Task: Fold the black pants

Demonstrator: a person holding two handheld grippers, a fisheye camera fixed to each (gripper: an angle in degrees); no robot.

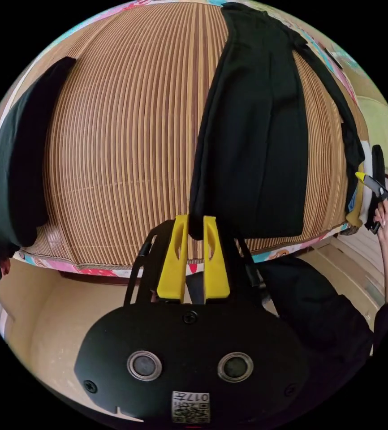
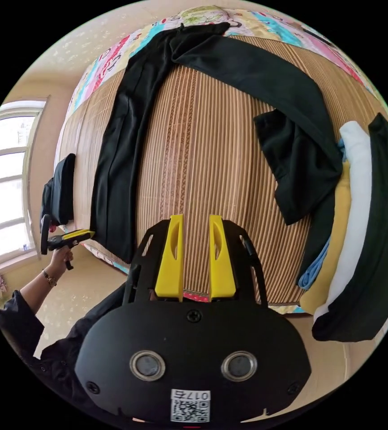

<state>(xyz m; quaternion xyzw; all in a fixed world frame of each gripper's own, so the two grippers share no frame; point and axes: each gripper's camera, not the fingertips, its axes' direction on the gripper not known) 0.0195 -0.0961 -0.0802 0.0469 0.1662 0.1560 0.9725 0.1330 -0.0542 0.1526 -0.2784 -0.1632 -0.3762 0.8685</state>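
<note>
Left gripper view has the left hand-held gripper [image 1: 196, 233] pinching a hem corner of the black pants [image 1: 252, 134], which lie along the bed mat [image 1: 127, 134], likely to lift that leg; the right hand-held gripper [image 2: 196, 233] hangs parted, holding nothing.

Bed w/ bamboo mat [image 2: 212, 148]: black pants [image 2: 127, 148], folded clothes stack [image 2: 359, 215].

Bright window [image 2: 1, 188], cream floor [image 2: 82, 286], bed with bamboo mat [image 1: 127, 134], apparently.
</note>
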